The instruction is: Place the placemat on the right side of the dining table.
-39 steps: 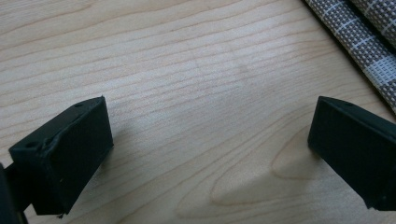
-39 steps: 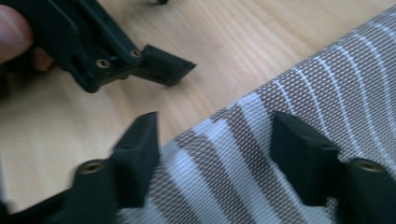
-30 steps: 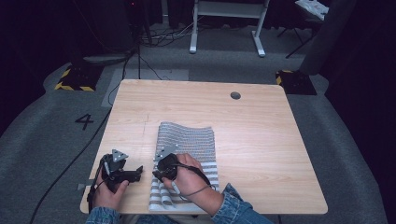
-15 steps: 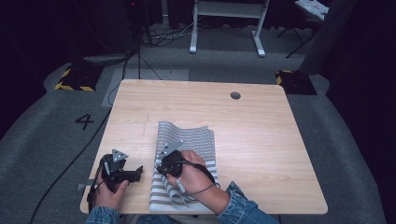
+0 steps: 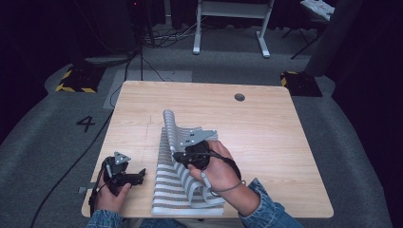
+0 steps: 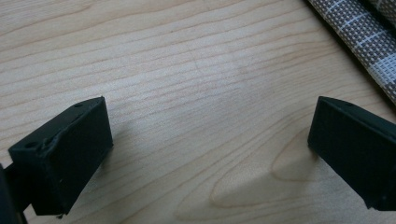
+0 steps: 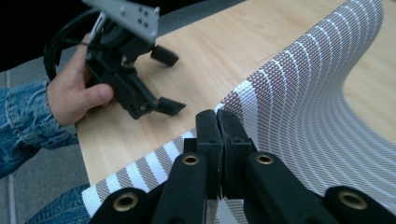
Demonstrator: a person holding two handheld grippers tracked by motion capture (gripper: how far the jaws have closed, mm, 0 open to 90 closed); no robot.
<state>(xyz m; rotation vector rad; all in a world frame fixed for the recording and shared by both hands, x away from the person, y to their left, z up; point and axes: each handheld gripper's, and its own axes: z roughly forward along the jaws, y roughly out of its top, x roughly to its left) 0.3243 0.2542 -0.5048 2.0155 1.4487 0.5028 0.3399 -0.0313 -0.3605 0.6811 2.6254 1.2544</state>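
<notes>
A grey-and-white striped woven mat lies at the front middle of the wooden table. My right gripper is shut on the mat's left edge and holds it up off the table, so the far part of the mat curls upright. In the right gripper view the jaws meet on the mat, with the left gripper beyond them in a hand. My left gripper rests open on bare wood left of the mat; in its own view the gripper holds nothing and the mat crosses the top right corner.
A round cable hole sits in the table's far right part. A black cable trails off the table's left edge to the grey floor. A white metal frame stands behind the table, with yellow-and-black marked blocks on the floor.
The right hand has risen with the mat's edge in its jaws, pulling the flat mat up into a standing curl. The left gripper has kept still.
</notes>
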